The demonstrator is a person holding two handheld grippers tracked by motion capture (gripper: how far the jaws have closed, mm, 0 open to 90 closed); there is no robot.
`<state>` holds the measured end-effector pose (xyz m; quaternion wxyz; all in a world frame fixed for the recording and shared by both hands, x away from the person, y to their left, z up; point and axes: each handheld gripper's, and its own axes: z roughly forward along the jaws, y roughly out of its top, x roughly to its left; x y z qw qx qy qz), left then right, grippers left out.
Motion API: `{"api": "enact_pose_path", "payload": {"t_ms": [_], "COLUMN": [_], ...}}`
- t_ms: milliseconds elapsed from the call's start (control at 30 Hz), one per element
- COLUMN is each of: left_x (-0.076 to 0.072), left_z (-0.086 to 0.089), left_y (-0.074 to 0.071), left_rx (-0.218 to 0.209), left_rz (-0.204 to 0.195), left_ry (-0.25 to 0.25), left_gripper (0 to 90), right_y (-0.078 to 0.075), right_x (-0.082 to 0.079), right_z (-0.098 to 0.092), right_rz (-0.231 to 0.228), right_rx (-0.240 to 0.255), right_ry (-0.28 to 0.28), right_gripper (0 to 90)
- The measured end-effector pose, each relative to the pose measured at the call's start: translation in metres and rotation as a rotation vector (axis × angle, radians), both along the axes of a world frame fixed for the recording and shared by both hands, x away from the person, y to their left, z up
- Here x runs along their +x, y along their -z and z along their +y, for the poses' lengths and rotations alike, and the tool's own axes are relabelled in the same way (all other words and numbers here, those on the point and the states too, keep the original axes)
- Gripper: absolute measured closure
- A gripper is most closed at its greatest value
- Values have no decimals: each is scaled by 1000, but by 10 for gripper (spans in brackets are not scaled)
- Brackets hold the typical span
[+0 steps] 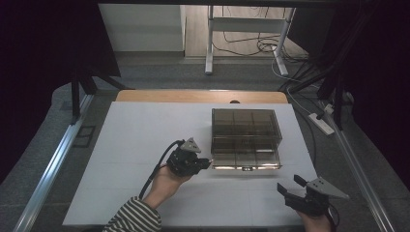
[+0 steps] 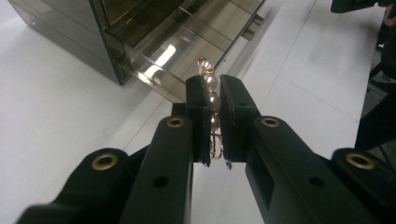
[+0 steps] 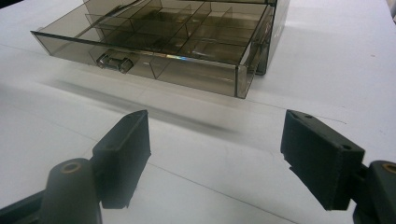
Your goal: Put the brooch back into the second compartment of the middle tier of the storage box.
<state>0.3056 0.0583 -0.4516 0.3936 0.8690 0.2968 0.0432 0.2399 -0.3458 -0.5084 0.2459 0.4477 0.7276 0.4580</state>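
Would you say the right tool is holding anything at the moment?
No, the right tool has its jaws wide apart over the bare white table, with nothing between them.

The pearl clip's lower part is hidden between the left hand-held gripper's pads.

Dim room, black curtains both sides.
White tabletop on wood-edged table; grey floor; white-framed desk at back over loose cables; power strip right.
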Motion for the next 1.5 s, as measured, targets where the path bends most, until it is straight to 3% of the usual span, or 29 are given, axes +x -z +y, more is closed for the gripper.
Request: {"api": "enact_pose_path", "payload": {"t_ms": [1000,1500], "left_x": [17,27], "left_z": [-33,-55], "left_y": [-4,-6], "left_rx": [-18,0], "left_rz": [-7,-4], "left_ry": [34,42], "left_gripper": [826,826], "right_y": [0,0], "right_x": [0,0], "right_z": [0,-1], "right_rz": [2,0], "right_rx": [5,5], "right_ry": [1,-1], "right_gripper": [240,240]}}
